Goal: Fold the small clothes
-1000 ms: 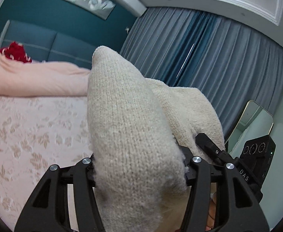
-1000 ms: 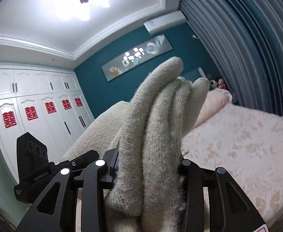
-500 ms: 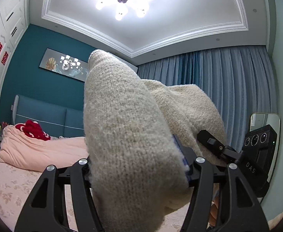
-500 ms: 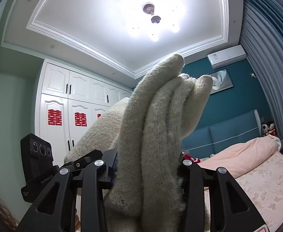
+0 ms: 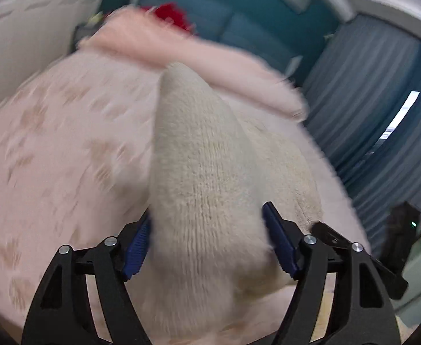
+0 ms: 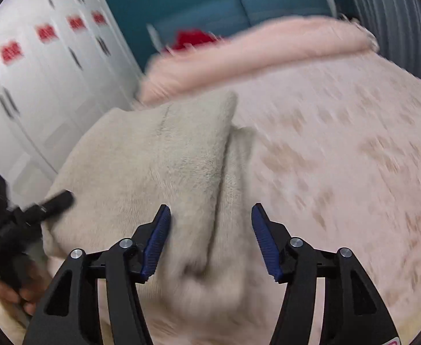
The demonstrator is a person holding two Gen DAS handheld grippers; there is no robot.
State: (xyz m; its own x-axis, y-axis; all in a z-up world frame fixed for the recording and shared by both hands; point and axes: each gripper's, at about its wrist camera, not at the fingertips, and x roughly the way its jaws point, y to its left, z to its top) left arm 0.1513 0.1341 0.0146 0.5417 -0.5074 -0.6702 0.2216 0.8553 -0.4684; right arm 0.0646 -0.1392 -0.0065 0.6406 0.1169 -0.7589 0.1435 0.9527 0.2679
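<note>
A cream knitted garment fills the middle of the left wrist view. It lies bunched between the blue pads of my left gripper, whose jaws stand apart around it. In the right wrist view the same garment lies on the bed, spreading left. My right gripper is open, with the fabric lying loose between its pads. The other gripper's black tip shows at the left of the garment. Both views are blurred by motion.
The pink patterned bedspread lies under the garment. A rolled pink blanket and something red lie at the bed's head against a teal headboard. White wardrobes stand left, grey-blue curtains right.
Both grippers have swung down from pointing at the ceiling to the bed. Both jaws have opened, and the garment has dropped from upright onto the bedspread.
</note>
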